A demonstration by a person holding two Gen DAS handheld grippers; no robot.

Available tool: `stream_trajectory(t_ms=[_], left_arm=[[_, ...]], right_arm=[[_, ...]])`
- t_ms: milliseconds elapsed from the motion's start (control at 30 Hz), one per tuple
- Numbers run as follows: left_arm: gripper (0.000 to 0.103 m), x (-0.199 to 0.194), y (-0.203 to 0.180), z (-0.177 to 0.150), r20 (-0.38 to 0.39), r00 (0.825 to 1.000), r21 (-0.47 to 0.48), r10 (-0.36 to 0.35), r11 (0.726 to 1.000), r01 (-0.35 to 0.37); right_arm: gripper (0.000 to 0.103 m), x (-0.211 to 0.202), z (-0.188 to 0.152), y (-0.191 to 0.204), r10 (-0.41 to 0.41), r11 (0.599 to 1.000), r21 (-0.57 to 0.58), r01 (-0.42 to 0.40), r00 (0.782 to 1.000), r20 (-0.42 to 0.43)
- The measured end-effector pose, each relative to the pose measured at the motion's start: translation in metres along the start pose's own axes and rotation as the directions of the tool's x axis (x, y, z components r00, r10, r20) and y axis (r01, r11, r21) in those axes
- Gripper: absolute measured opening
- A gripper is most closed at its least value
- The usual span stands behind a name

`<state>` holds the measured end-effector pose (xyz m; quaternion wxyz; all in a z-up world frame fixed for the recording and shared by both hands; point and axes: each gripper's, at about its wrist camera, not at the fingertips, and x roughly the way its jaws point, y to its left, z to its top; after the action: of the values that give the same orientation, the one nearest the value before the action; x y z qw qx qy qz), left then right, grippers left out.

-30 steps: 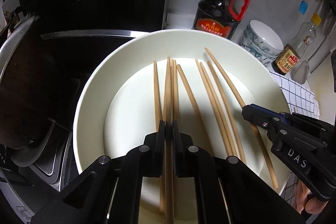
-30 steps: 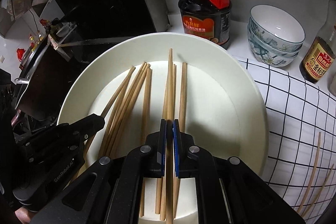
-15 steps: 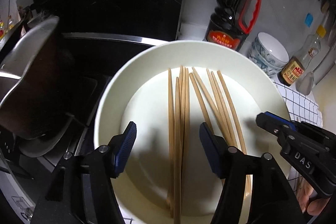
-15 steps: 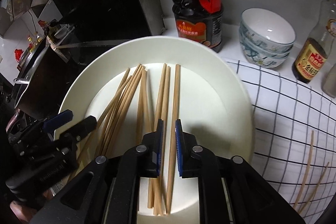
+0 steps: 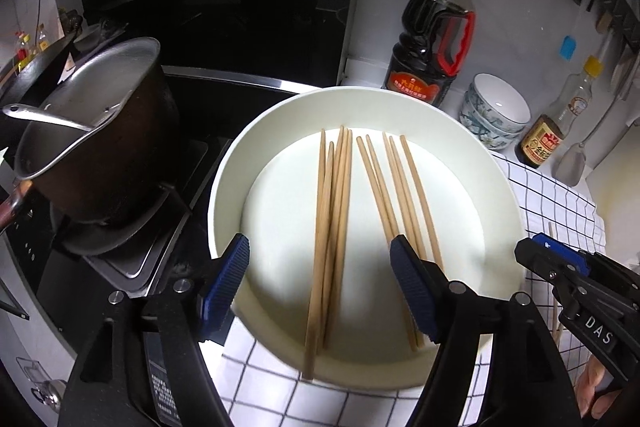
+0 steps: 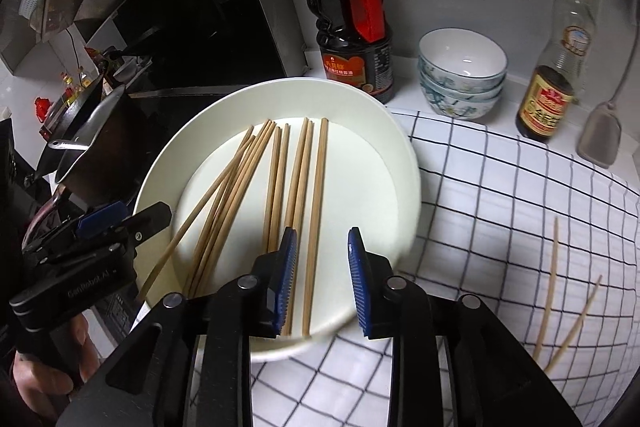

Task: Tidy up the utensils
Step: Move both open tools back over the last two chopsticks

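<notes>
Several wooden chopsticks (image 5: 334, 227) lie in a large white plate (image 5: 496, 187), also seen in the right wrist view as chopsticks (image 6: 276, 195) in the plate (image 6: 384, 131). My left gripper (image 5: 320, 287) is open wide and empty above the plate's near rim. My right gripper (image 6: 322, 279) is open and empty above the plate's near edge, with one chopstick (image 6: 314, 227) lying below its gap. The right gripper shows at the right in the left wrist view (image 5: 560, 267); the left gripper shows at the left in the right wrist view (image 6: 120, 223). Two chopsticks (image 6: 554, 287) lie on the checked cloth.
A metal pot (image 5: 92, 147) sits on the stove at the left. A soy sauce bottle (image 6: 352, 23), stacked bowls (image 6: 460, 71), a smaller sauce bottle (image 6: 552, 79) and a spatula (image 6: 600, 139) stand behind. The white checked cloth (image 6: 500, 207) covers the counter at the right.
Both grippers were shut on chopsticks over the plate; they opened, let the chopsticks drop into the plate, and pulled back and up.
</notes>
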<state>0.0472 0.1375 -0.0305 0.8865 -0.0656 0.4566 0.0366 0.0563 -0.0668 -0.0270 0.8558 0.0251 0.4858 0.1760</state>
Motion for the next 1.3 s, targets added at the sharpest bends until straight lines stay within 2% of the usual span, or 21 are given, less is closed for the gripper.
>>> stream_trajectory(t_ms=[367, 733, 1067, 1300], left_arm=[[0.078, -0.037, -0.032, -0.032, 0.016, 1.000, 0.051, -0.013, 0.999, 0.012], [0.082, -0.052, -0.079, -0.057, 0.010, 0.998, 0.123, -0.065, 0.990, 0.064], [0.082, -0.048, -0.140, -0.077, -0.033, 0.988, 0.240, -0.153, 0.958, 0.156], [0.082, -0.043, -0.175, -0.090, -0.055, 0.978, 0.301, -0.199, 0.931, 0.206]], right_arm=[[0.037, -0.044, -0.035, -0.015, -0.007, 0.999, 0.035, 0.006, 0.999, 0.038], [0.040, -0.074, -0.083, -0.064, -0.097, 0.987, 0.131, 0.092, 0.995, 0.029], [0.041, -0.098, -0.120, -0.114, -0.192, 0.950, 0.255, 0.182, 0.981, 0.015], [0.043, -0.094, -0.144, -0.142, -0.242, 0.920, 0.310, 0.238, 0.970, -0.026]])
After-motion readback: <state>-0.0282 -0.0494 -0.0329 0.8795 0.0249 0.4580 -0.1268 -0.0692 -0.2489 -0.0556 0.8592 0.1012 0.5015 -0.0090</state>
